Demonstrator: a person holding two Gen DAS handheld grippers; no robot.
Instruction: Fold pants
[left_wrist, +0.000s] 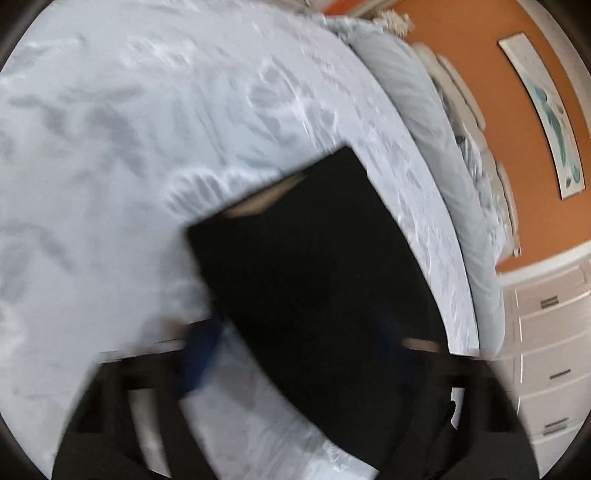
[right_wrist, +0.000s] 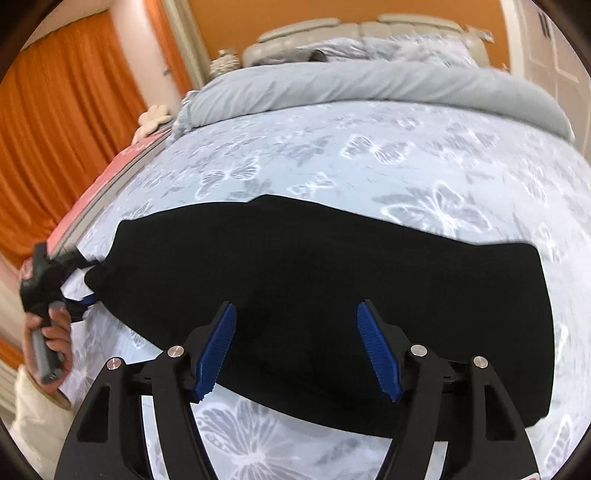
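Two claws are in my feeds, and the black pants (right_wrist: 332, 302) lie flat between them on the butterfly-print bedspread (right_wrist: 388, 155). My right gripper (right_wrist: 295, 347) is spread wide, its blue ribbed pads (right_wrist: 218, 347) well apart and holding nothing; it hangs over the near long edge of the pants, which stretch across in front of it from left to right. The cloth passes under and ahead of both fingers, but I cannot tell whether the tips touch it.

Off to the left of my right claw, at the far left end of the pants, I see my left gripper (right_wrist: 79, 280) with the hand (right_wrist: 51, 343) wrapped around its grey handle. Its tips meet the narrow end of the fabric there, one blue finger showing just under the cloth edge. From its own blurred camera, the left gripper (left_wrist: 295, 354) has the pants (left_wrist: 310, 280) running straight ahead of it between a blue pad on the left and a very dark one on the right; I cannot tell whether it is pinching the cloth or merely straddling it.

Beyond the pants, ahead of my right claw, a rolled grey duvet (right_wrist: 369, 88) crosses the bed before a pale padded headboard (right_wrist: 362, 26). Orange curtains (right_wrist: 66, 122) hang far to the left. In the left feed a white dresser (left_wrist: 546, 350) stands to the right
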